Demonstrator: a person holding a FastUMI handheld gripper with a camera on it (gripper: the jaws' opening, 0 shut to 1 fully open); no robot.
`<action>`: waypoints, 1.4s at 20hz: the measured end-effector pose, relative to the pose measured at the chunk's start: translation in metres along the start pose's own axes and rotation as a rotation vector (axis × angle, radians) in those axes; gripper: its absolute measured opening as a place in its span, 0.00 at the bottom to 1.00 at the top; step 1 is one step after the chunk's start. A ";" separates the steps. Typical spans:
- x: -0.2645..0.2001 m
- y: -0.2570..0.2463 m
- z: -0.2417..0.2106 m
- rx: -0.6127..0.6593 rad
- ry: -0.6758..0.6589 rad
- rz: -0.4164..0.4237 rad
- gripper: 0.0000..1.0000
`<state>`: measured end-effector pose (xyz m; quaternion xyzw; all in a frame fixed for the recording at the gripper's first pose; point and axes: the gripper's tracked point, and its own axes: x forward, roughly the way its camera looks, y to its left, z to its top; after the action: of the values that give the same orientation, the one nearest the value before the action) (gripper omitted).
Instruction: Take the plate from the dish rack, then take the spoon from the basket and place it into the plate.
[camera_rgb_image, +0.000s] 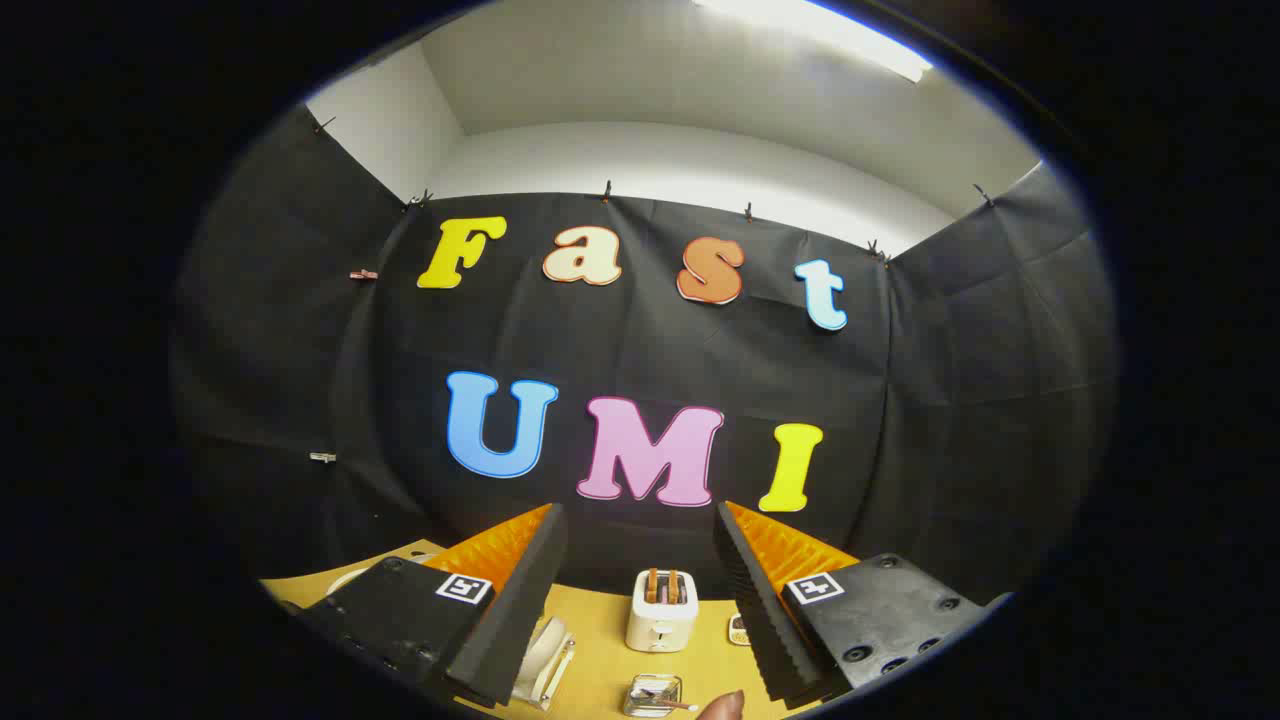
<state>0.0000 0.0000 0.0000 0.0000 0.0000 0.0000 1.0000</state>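
Well, the hand-held gripper (640, 560) is spread wide and holds nothing, tilted up toward the booth wall above the desk (600, 640). The risk I see: coming down from this angle, a finger could clip the toaster (661, 610) just ahead between them. I count one toaster, one small clear basket (652, 695) with a spoon (668, 703) in it nearer the fingers, and one pale plate in its dish rack (545, 665) under the left finger.

A toaster (661, 610) stands on the table (600, 640), far beyond the gripper (640, 560), whose fingers are spread apart. A basket (652, 694) lies nearer than the toaster; a dish rack (545, 660) stands to the toaster's left.
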 end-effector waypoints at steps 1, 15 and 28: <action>0.001 -0.004 0.000 -0.001 0.000 -0.018 0.91; 0.003 0.023 -0.004 -0.050 0.005 0.054 0.91; 0.068 0.097 -0.156 -0.068 0.459 0.225 0.98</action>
<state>0.0680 0.0973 -0.1556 -0.0335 0.2268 0.1115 0.9670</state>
